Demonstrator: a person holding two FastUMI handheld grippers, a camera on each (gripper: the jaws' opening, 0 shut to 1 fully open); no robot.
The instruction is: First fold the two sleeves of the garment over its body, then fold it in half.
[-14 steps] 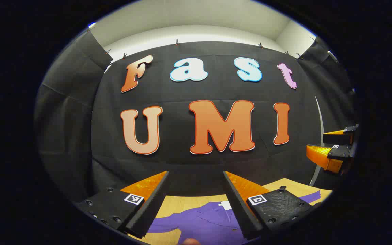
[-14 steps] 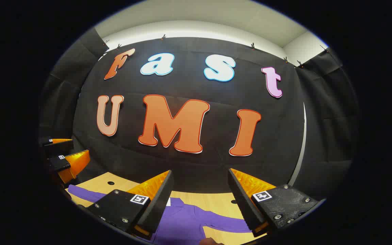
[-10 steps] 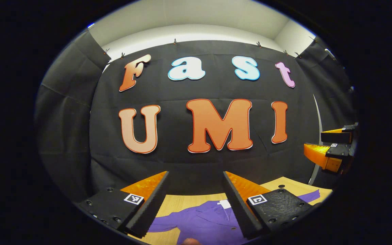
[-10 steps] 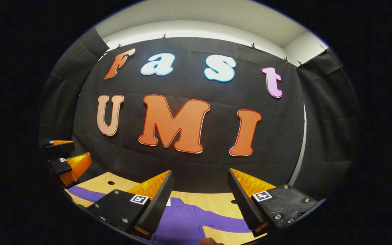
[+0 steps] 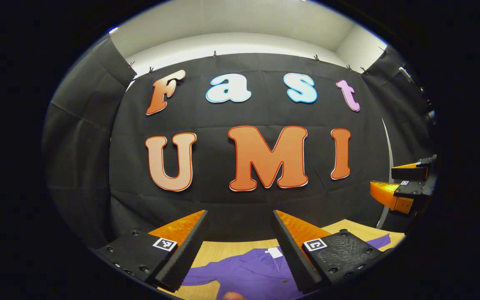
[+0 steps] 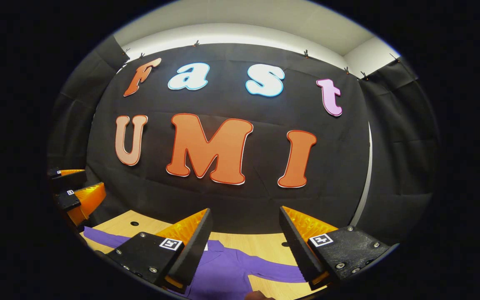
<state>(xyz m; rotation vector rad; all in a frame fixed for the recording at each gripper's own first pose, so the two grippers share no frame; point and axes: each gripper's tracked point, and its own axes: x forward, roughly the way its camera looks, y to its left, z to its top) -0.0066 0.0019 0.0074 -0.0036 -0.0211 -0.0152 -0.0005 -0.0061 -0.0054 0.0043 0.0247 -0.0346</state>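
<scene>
Left gripper view
- Left gripper: held up above the table, fingers spread wide with nothing between them, released and empty.
- Garment: a purple shirt lying flat on the table, seen low in the gap between the two fingers; the collar with a small white tag faces the booth wall.
- Sleeve: one purple sleeve reaches out past the right-hand finger, flat on the wood and not folded over the body.
- Table: light wood, running up to the black cloth wall.
- Right gripper: off at the right edge, raised above the table, its two fingers apart and nothing in them.

Right gripper view
- Right gripper: up in the air over the table, fingers wide apart, released, gripping nothing.
- Garment: the purple shirt lies spread below, collar end toward the wall, body showing between the fingers.
- Sleeves: one stretches toward the right-hand finger, the other runs out to the left; both lie flat on the table, away from the body.
- Table: pale wood with small dark holes near the far edge.
- Left gripper: at the left edge, lifted clear of the shirt, fingers parted and empty.
- Fingertip: a bit of the person's finger peeks in at the very bottom.
</scene>
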